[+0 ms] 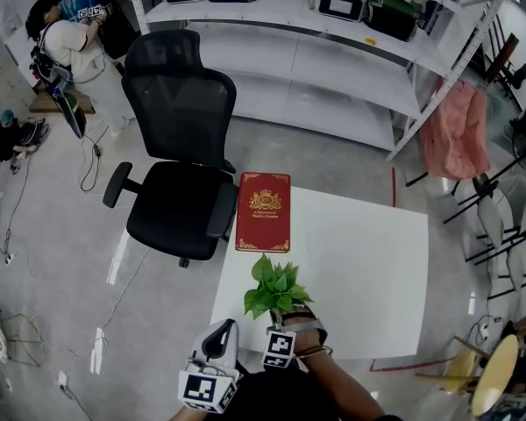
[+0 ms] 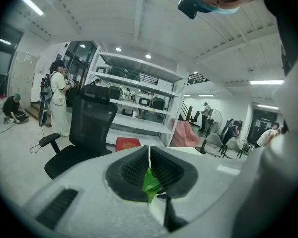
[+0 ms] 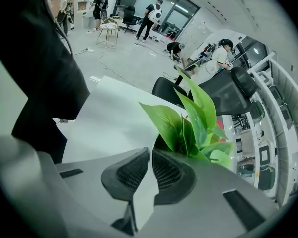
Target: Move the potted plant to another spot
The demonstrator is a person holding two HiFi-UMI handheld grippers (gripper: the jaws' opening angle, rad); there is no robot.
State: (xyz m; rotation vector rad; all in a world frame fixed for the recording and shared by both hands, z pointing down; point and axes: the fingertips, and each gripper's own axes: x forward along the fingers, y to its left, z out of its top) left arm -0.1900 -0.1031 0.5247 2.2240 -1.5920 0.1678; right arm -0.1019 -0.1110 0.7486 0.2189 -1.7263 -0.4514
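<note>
Closest in, the left tongs [image 2: 149,153] are all but shut, the pads meeting at their tips with only a thin slit between them. A scrap of green leaf shows through that slit lower down. I read it as leaf seen beyond the pads, not leaf pinched, though I can't be sure. The right tongs [image 3: 150,153] are also nearly closed, with a narrow gap showing bare worktop and nothing in it.

Just past them stands the plant [image 1: 274,289], on the white worktop [image 1: 359,261] close to its near edge. It is well apart from the red book [image 1: 263,210] at the far-left corner. A black chair [image 1: 180,147] sits beyond that corner.

By my reckoning the move hasn't properly begun. Both tongs are drawn up to the plant and neither has hold of it. The right tongs are the nearer, pointing at the foot of the leaves from just beside them.

The next move calls for spreading one pair of tongs and bringing it lower, around the pot and not the foliage. The pot is almost wholly hidden under the leaves, so I can't say how wide a grip it needs. After that comes a level lift, so that nothing tips.

It stands upright, its long axis vertical. The leaves fan up and out, leaning a little toward the left edge of the worktop.
</note>
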